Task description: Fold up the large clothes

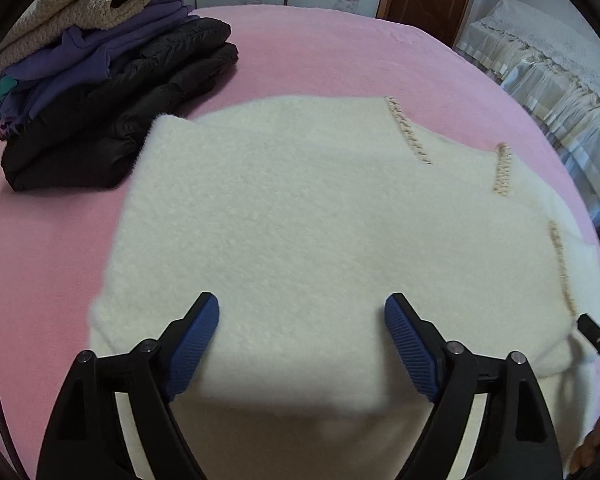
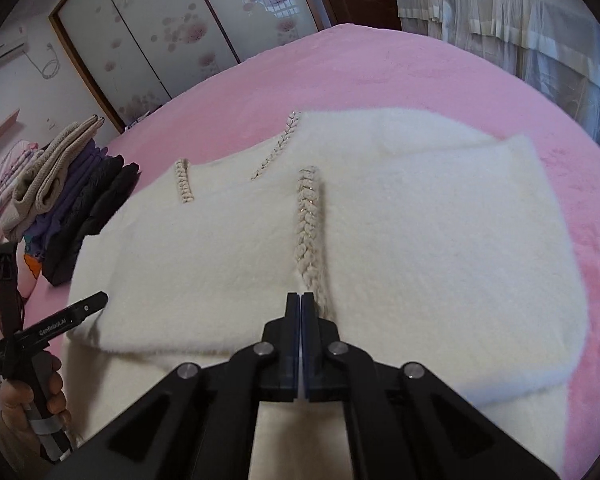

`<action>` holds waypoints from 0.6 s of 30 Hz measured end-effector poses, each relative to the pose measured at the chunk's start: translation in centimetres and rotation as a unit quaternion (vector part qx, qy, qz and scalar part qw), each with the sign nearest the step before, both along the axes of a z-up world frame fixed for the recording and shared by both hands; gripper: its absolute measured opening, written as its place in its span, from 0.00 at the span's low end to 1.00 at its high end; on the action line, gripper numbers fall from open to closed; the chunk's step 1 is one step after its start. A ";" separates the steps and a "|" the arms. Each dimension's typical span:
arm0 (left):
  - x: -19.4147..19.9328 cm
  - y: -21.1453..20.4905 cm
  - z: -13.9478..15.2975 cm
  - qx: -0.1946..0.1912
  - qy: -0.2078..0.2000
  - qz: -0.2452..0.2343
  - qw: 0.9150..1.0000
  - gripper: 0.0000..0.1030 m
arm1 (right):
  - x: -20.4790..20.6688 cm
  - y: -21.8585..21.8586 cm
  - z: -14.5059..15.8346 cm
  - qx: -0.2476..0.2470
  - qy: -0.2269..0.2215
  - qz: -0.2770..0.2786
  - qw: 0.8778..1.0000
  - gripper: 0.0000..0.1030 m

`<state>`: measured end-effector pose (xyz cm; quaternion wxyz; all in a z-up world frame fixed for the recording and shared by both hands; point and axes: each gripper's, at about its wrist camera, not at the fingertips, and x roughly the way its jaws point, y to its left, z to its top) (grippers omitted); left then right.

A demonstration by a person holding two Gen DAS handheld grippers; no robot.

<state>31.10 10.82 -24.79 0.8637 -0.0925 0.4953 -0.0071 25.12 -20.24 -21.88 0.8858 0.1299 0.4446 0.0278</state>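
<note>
I see the cream fluffy sweater [image 1: 300, 220] lying folded on the pink bed [image 1: 320, 52], its near part doubled over a lower layer that runs toward me. Braided trim strips [image 2: 308, 232] cross its upper face. My left hand-held gripper [image 1: 302, 312] hangs just above the near part of the sweater with its blue pads [image 1: 194, 344] spread wide apart and nothing between them. My right hand-held gripper [image 2: 301, 300] has its two fingers pressed flat together; its tips sit at the lower end of the middle braid, and I cannot tell whether any cloth is caught between them. In the right wrist view the left hand-held gripper shows at the left edge, with the person's hand [image 2: 28, 400] around its handle, beside the sweater's left edge. A pile of folded clothes [image 1: 100, 92], beige on top, purple below and black at the bottom, rests on the bed beside the sweater's far left corner. A wardrobe with flowered sliding doors [image 2: 172, 36] stands beyond the bed.
</note>
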 end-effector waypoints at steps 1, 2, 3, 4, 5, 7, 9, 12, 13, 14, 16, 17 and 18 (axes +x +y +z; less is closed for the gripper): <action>-0.4 -0.1 0.4 -0.009 0.003 -0.002 1.000 0.84 | -0.4 0.2 0.4 -0.003 -0.002 -0.003 1.000 0.09; -0.8 -0.3 1.0 -0.016 0.003 -0.006 1.000 0.86 | -1.0 0.3 0.8 0.006 -0.005 -0.001 1.000 0.09; -1.2 -0.6 1.4 -0.017 0.002 -0.011 1.000 0.89 | -1.7 0.2 1.2 0.016 -0.008 -0.002 1.000 0.09; -1.8 -0.9 2.1 -0.016 -0.002 -0.015 1.000 0.90 | -2.2 0.1 1.6 0.022 -0.010 -0.004 1.000 0.09; -2.3 -1.4 2.9 -0.015 -0.008 -0.019 1.000 0.92 | -2.9 -0.1 2.1 0.026 -0.014 -0.007 1.000 0.09; -3.5 -2.0 4.5 -0.014 -0.020 -0.027 0.999 0.96 | -4.1 -0.1 3.3 0.025 -0.024 -0.010 0.999 0.10; -4.8 -2.4 6.3 -0.019 -0.031 -0.033 0.999 0.99 | -5.1 -0.1 4.6 0.018 -0.030 -0.011 0.999 0.10; -6.7 -3.1 9.0 -0.019 -0.049 -0.044 0.998 0.99 | -6.8 0.0 6.9 0.014 -0.042 -0.011 0.999 0.10; -7.4 -3.2 9.9 -0.017 -0.054 -0.047 0.997 0.99 | -7.3 0.1 7.7 0.014 -0.048 -0.011 0.999 0.10; -7.9 -3.4 10.8 -0.015 -0.058 -0.049 0.997 0.99 | -7.9 0.1 8.4 0.014 -0.055 -0.011 0.998 0.11; -9.2 -3.7 12.2 -0.010 -0.067 -0.056 0.996 0.99 | -9.3 0.3 10.1 0.009 -0.069 -0.010 0.998 0.15; -9.9 -3.9 13.0 -0.007 -0.071 -0.060 0.996 0.99 | -9.9 0.4 10.8 0.006 -0.075 -0.011 0.997 0.18; -10.3 -4.1 13.6 -0.005 -0.075 -0.062 0.995 0.99 | -10.6 0.5 11.5 0.004 -0.082 -0.011 0.997 0.20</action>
